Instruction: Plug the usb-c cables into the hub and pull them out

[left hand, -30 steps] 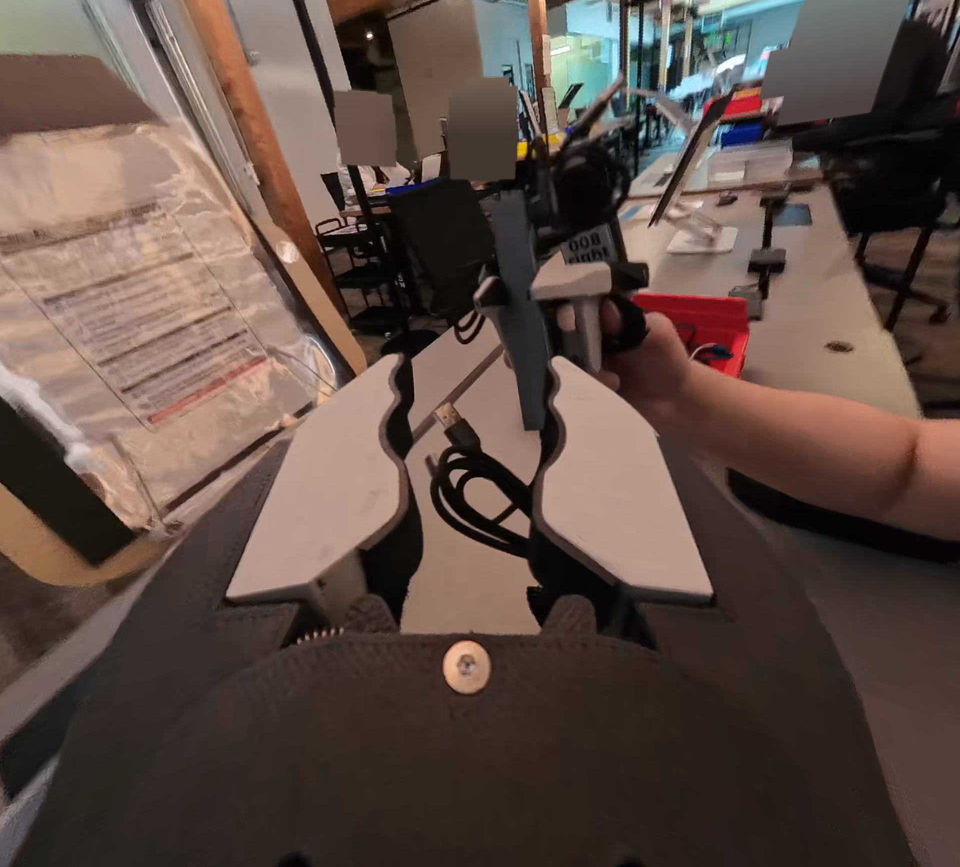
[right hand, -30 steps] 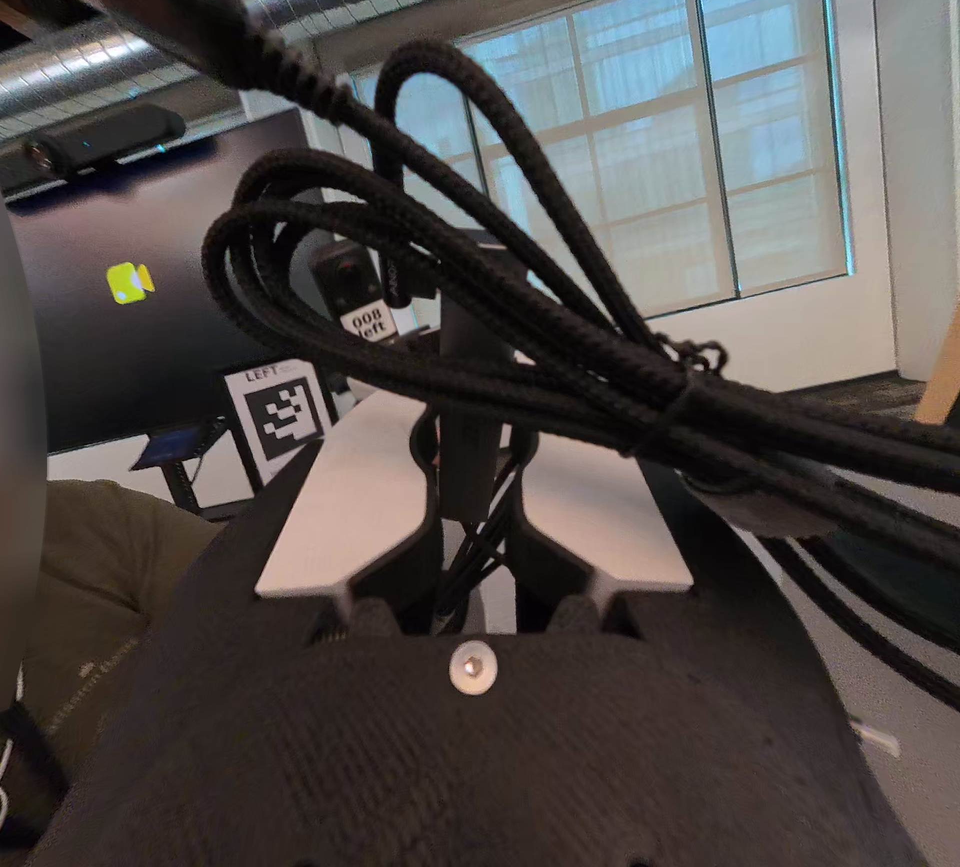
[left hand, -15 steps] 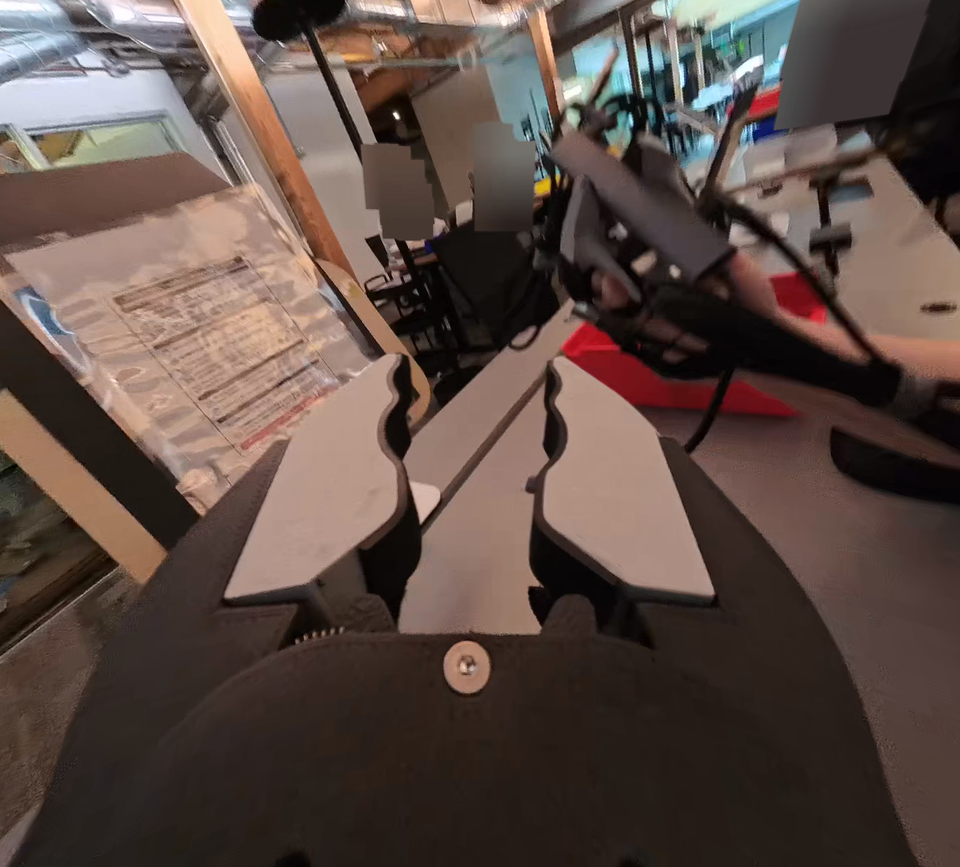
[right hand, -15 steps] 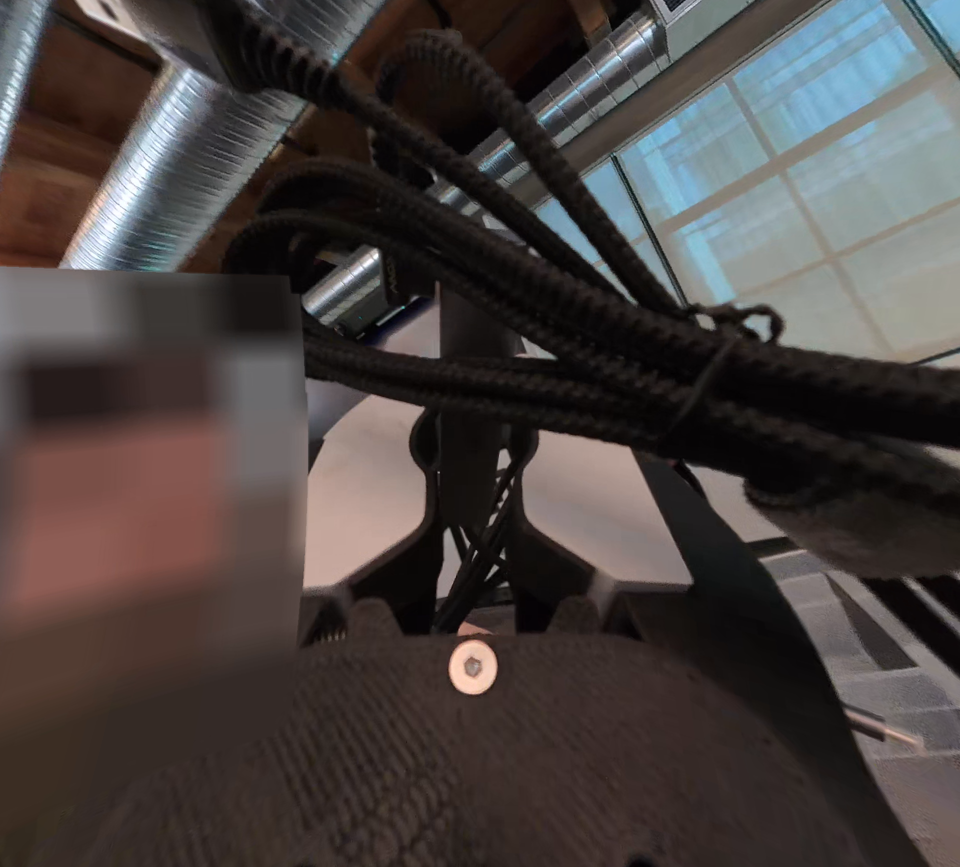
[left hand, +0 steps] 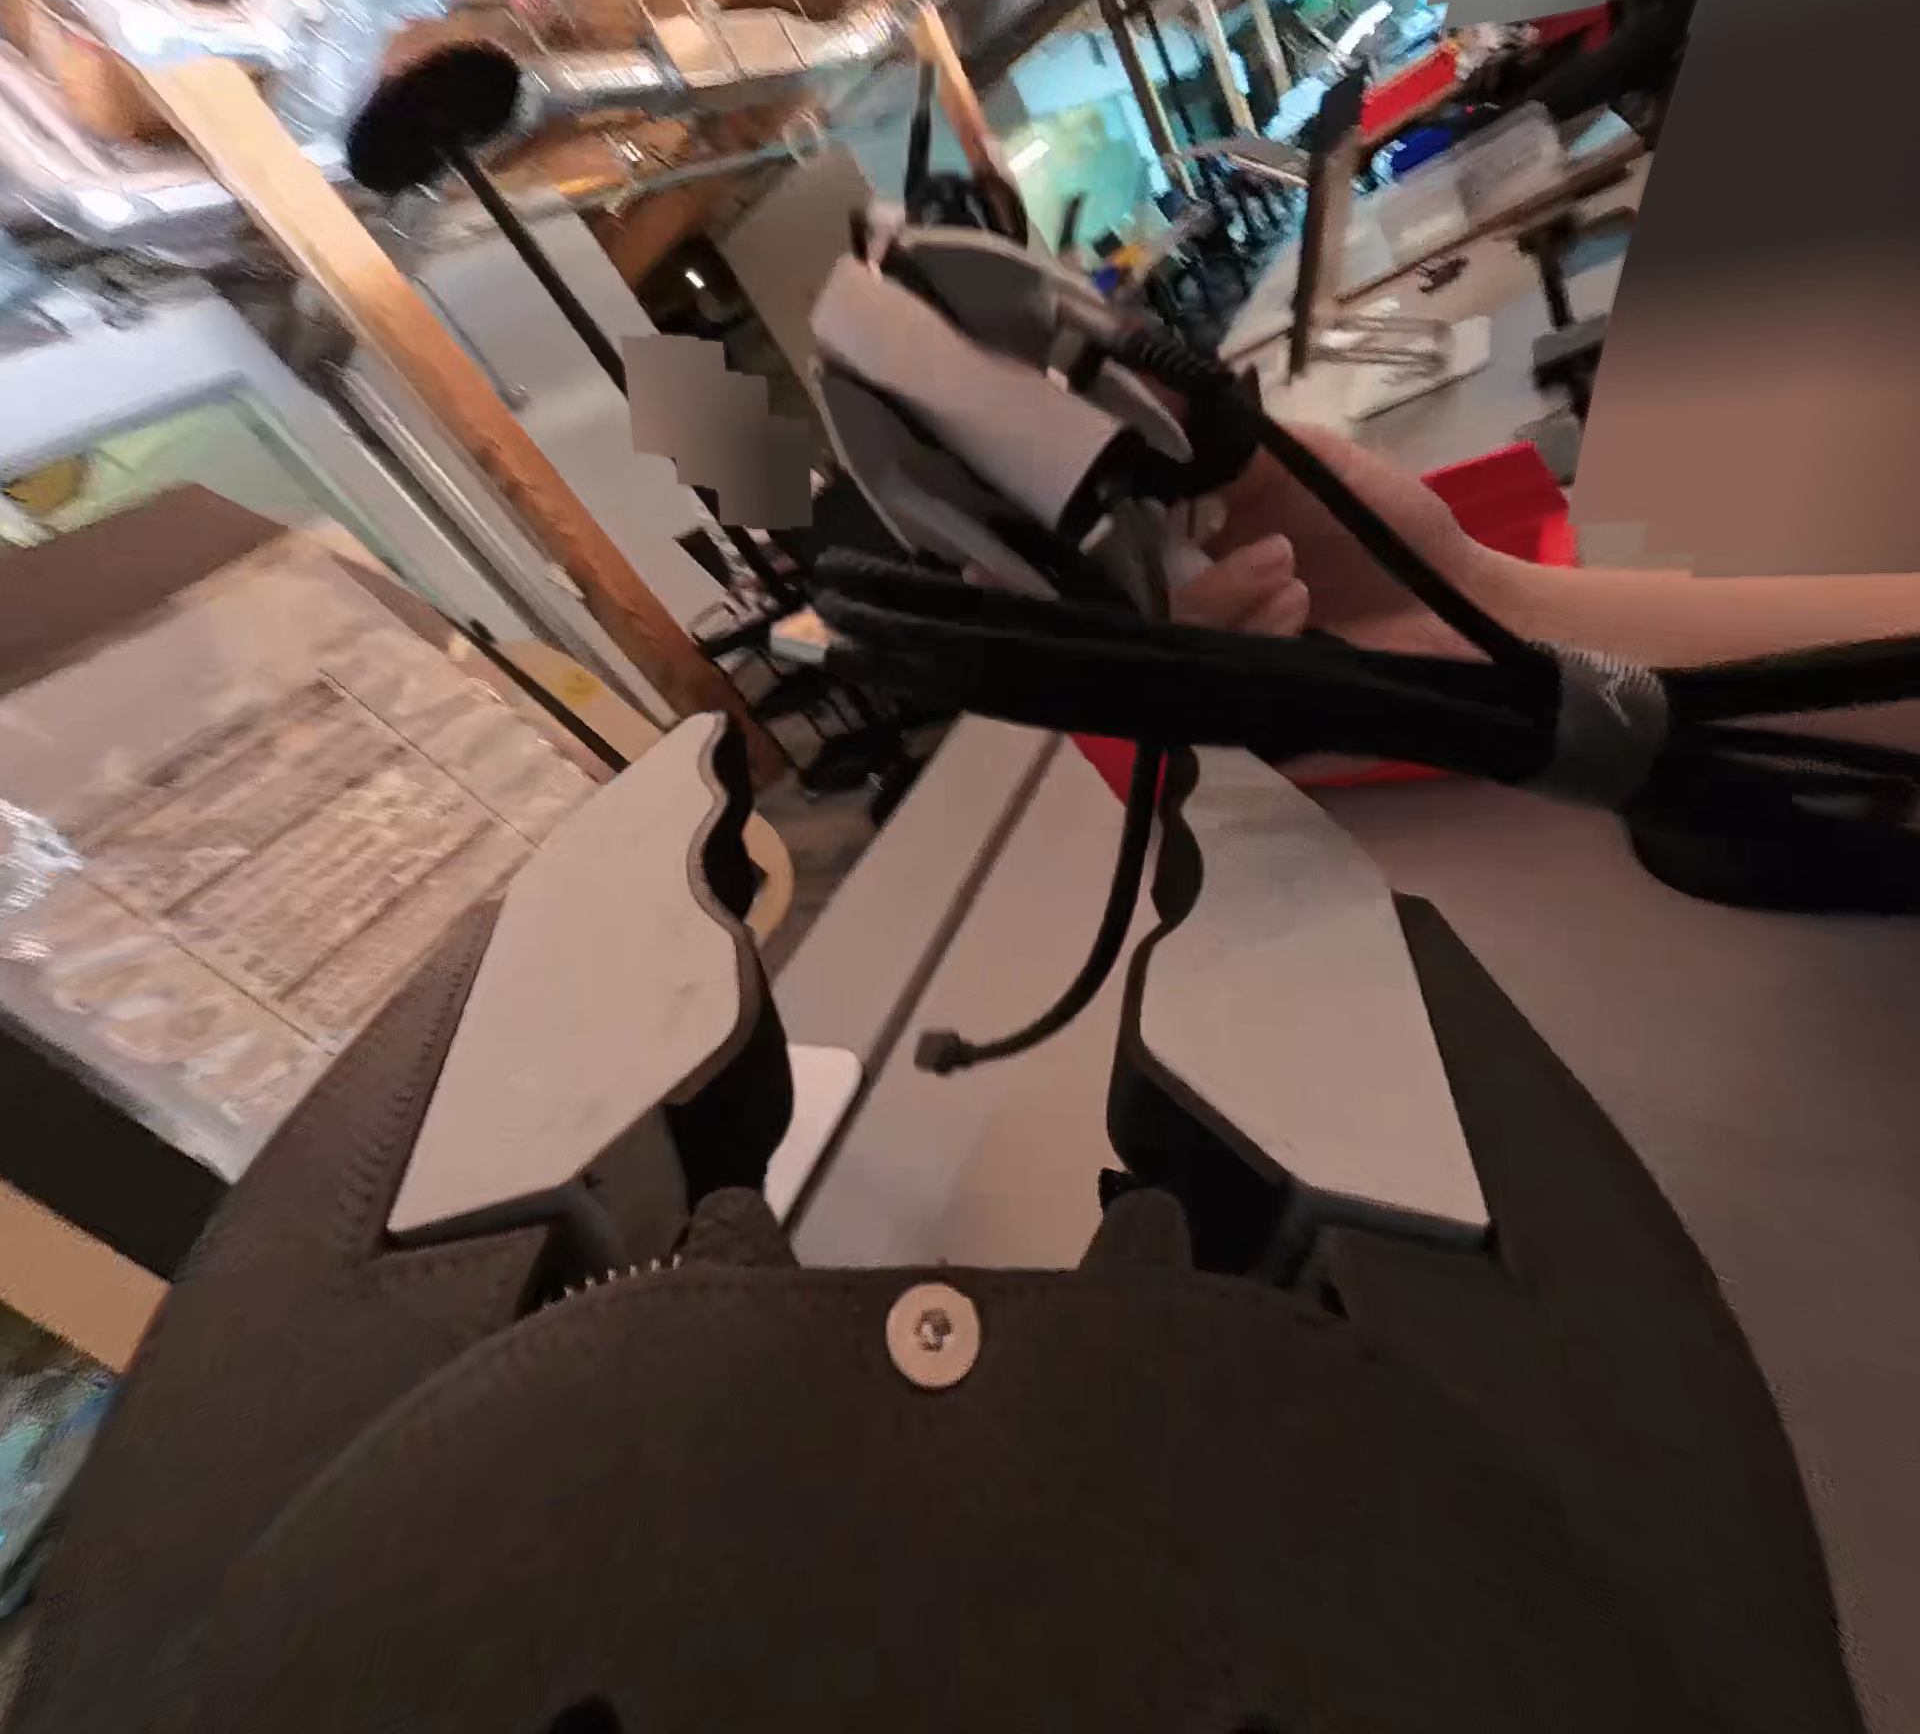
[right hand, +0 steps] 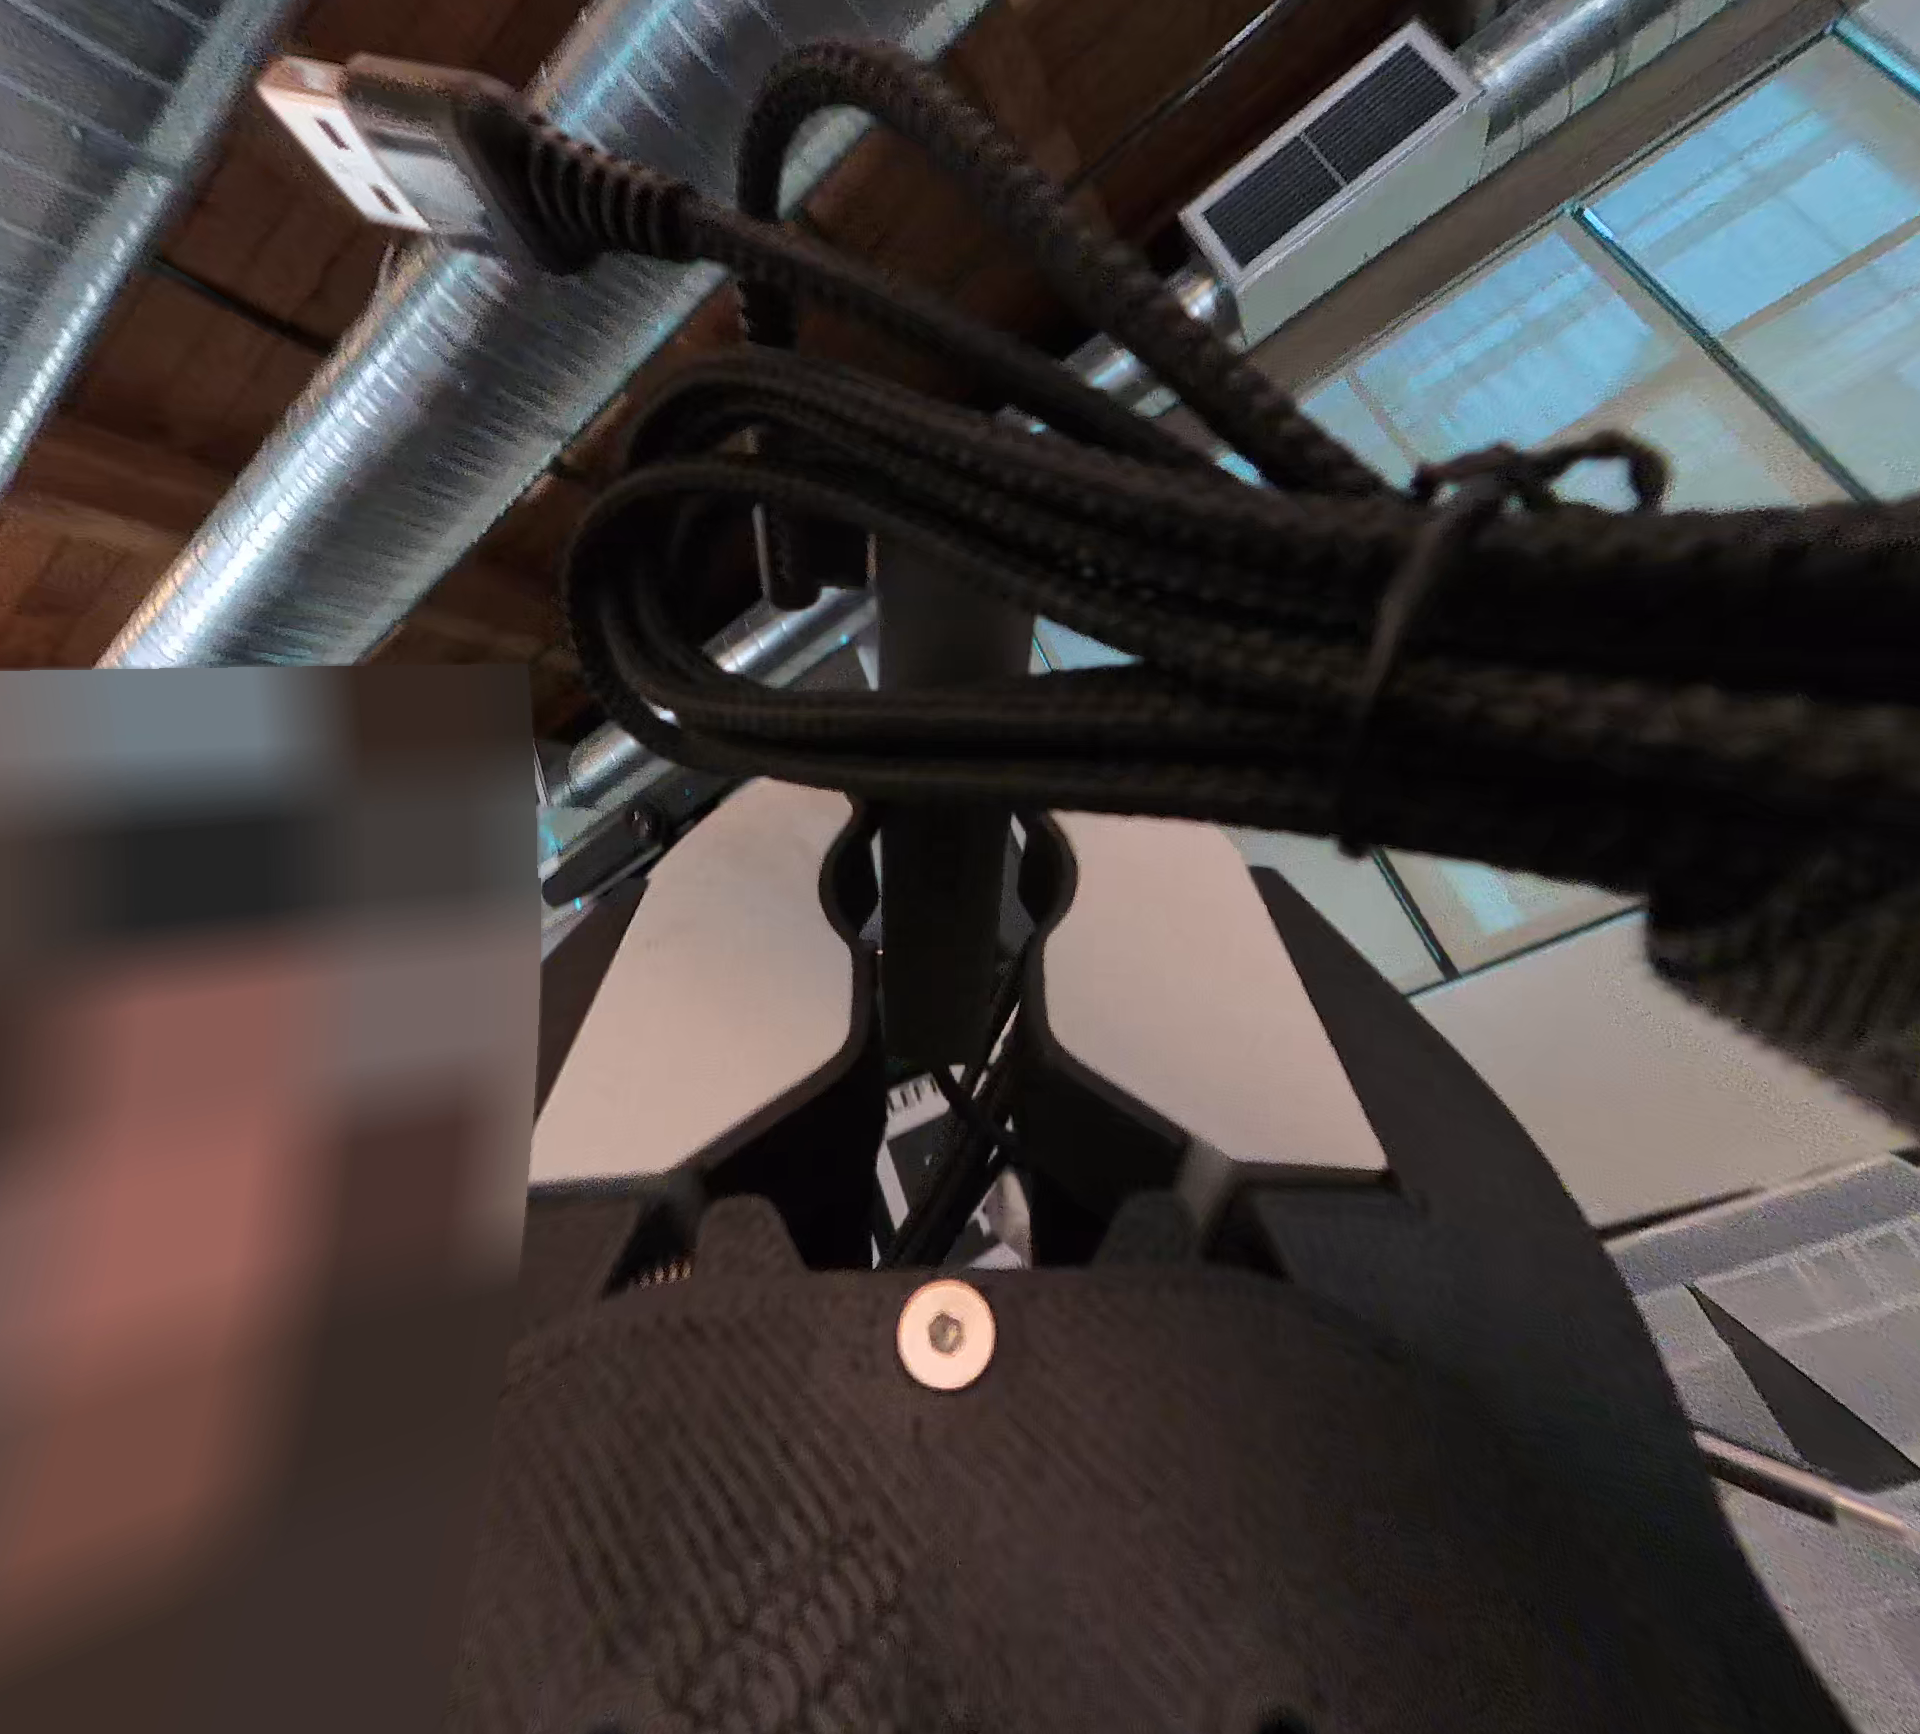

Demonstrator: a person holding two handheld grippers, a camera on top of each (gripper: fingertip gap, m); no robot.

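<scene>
Right gripper clamps the dark hub; left gripper gapes empty over grey table.

left gripper with 2 pale grey wavy-edged fingers, black textured body, 1 silver screw, right gripper same build, 1 hex screw

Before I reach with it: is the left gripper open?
Open: the left gripper shows a wide gap between its fingers, gripping nothing.
</scene>
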